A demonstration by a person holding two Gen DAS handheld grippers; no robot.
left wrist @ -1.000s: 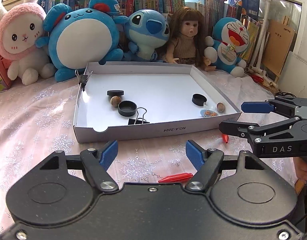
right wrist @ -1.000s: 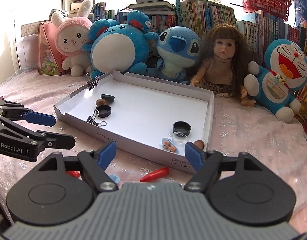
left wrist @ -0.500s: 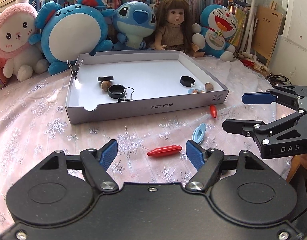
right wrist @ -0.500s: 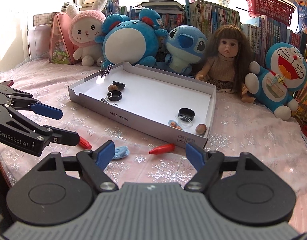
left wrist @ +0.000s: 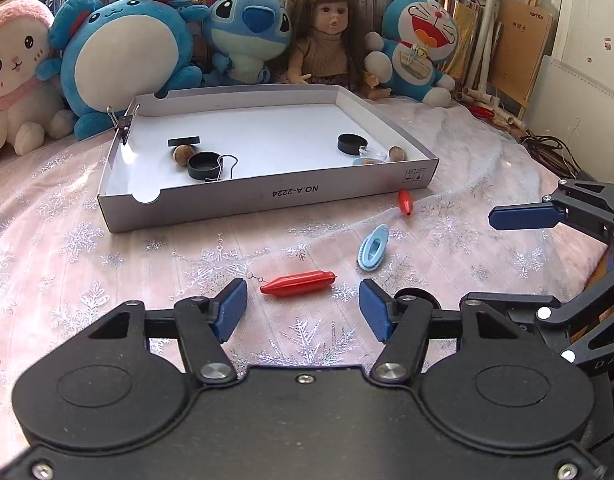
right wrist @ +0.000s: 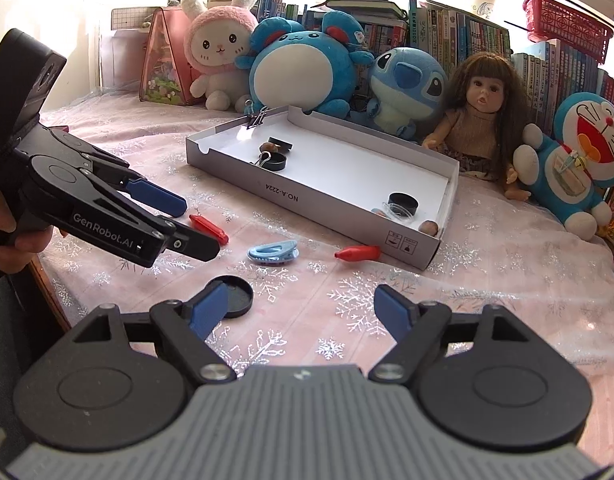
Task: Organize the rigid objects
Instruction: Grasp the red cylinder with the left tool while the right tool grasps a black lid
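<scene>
Jaws of the left gripper (left wrist: pixel 302 307) are closing, with the long red float (left wrist: pixel 297 281) lying just beyond the blue pads, not yet pinched. It rests on the snowflake cloth (left wrist: pixel 67 240) with its long axis running left to right, its thin tip pointing right and a small chain at its left end. Right and a little farther lies a pale blue clip (left wrist: pixel 373 247), its long axis tilted far-right. Farther still, a shorter red float (left wrist: pixel 404 201) sits just beside the near wall of the white box (left wrist: pixel 267 196), long axis running near to far. At the right, the right gripper (right wrist: pixel 302 309) has its jaws spread wide with nothing between them; a black round lid (right wrist: pixel 237 295) lies just past its left pad.
</scene>
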